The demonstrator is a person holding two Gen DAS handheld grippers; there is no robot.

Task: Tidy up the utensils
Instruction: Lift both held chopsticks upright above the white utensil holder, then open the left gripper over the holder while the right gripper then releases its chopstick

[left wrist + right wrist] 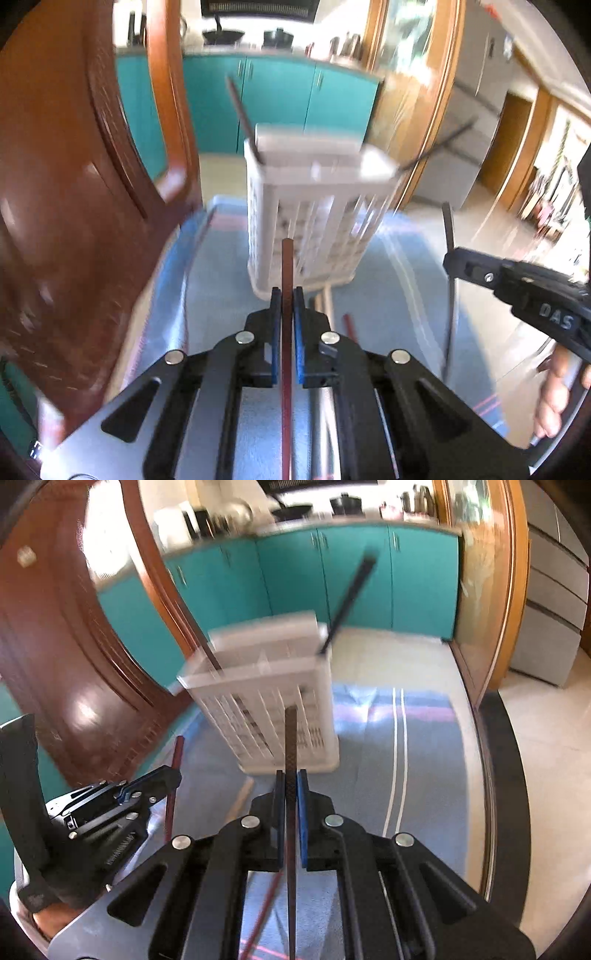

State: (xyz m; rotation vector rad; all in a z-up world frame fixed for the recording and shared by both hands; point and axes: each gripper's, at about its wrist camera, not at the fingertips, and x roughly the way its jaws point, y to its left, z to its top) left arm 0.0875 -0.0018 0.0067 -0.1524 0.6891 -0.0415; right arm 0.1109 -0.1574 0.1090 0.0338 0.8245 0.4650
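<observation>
A white slatted utensil holder (310, 218) stands on a blue cloth (388, 295); it also shows in the right wrist view (273, 701). Two dark chopsticks (240, 110) (439, 144) lean out of it. My left gripper (287, 295) is shut on a reddish-brown chopstick (287, 266), held upright just in front of the holder. My right gripper (291, 777) is shut on a black chopstick (291, 734), also upright before the holder. Each gripper shows in the other's view, the right one (448, 258) and the left one (173, 771).
A brown wooden chair (74, 184) stands close on the left. Another red chopstick (349, 326) and a pale one (242, 797) lie on the cloth. Teal kitchen cabinets (351, 576) and a wooden door frame (513, 590) are behind.
</observation>
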